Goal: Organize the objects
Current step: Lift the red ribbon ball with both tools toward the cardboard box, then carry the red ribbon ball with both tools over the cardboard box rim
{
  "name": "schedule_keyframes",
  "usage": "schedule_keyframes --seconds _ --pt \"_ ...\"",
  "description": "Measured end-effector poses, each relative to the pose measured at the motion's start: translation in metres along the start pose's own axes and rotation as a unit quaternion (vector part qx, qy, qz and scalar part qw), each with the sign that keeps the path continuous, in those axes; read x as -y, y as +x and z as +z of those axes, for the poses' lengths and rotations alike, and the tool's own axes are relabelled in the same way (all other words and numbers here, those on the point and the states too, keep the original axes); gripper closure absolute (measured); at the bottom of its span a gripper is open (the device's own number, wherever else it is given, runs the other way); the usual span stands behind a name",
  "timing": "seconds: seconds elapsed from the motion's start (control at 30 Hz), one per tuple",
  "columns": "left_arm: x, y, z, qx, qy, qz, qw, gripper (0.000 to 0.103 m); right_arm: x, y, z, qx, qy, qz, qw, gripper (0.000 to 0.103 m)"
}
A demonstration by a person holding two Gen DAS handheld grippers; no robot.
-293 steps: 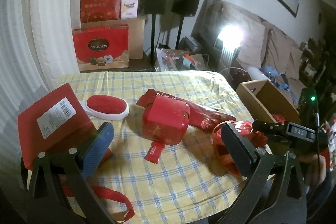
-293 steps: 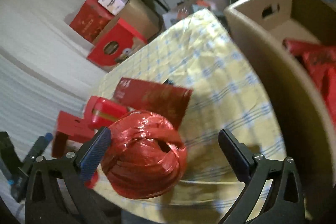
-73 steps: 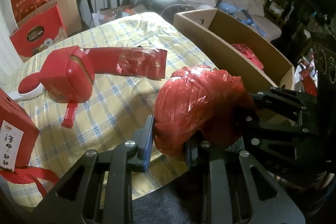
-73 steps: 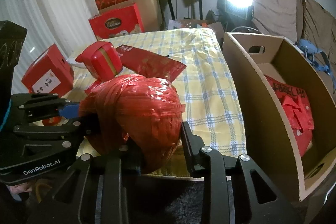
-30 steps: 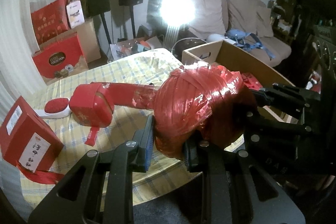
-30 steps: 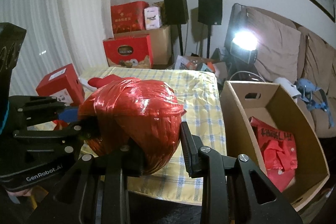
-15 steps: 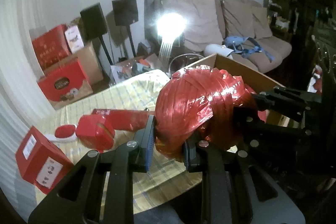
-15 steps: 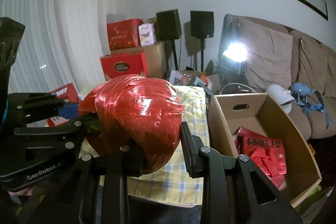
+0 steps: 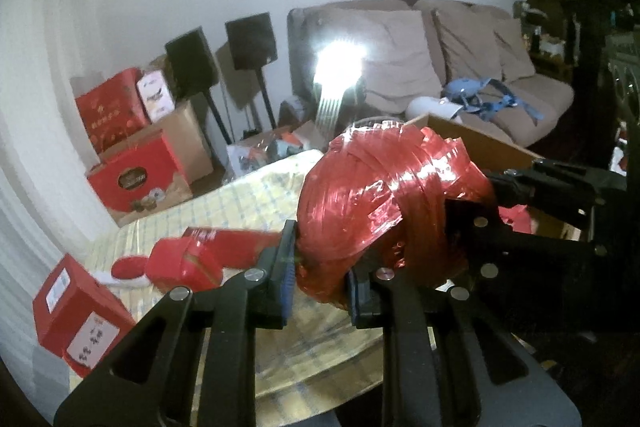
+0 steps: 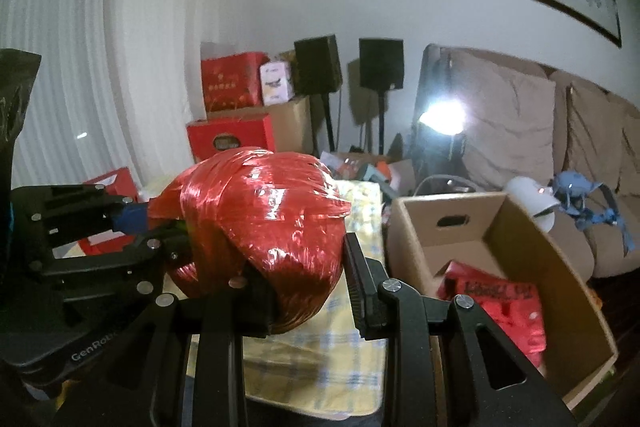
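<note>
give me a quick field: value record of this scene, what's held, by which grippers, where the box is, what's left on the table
held item: red ribbon ball, lifted above the table
left gripper: shut on the ball
right gripper: shut on the ball
cardboard box: open, beside the table, red bags inside
table: yellow checked cloth
left on table: red carton, red tin, flat red packet, small red and white oval item
likely next: ball into the box
</note>
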State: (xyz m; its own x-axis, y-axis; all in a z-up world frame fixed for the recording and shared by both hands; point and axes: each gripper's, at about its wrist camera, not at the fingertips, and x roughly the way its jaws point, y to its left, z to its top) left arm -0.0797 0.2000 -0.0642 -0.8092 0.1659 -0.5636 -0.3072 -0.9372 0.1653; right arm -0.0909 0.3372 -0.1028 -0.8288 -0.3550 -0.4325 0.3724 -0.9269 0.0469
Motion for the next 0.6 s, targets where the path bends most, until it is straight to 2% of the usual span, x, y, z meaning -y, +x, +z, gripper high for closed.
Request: schedule_keyframes --seconds 0.17,0.33,0.6 --pt "0.020 0.000 0.020 0.021 0.019 -0.014 0.9995 0.084 0.018 -0.014 0.004 0.032 -0.018 -0.029 0.999 0.074" --pt "0.034 0.006 0.030 0.026 0.019 -0.023 0.9992 0.084 0.039 -0.019 0.006 0.036 -0.005 -0.036 0.999 0.075" --pt "0.036 0.007 0.034 0.024 0.021 -0.022 0.9992 0.084 0.043 -0.023 0.009 0.034 -0.001 -0.034 0.999 0.074"
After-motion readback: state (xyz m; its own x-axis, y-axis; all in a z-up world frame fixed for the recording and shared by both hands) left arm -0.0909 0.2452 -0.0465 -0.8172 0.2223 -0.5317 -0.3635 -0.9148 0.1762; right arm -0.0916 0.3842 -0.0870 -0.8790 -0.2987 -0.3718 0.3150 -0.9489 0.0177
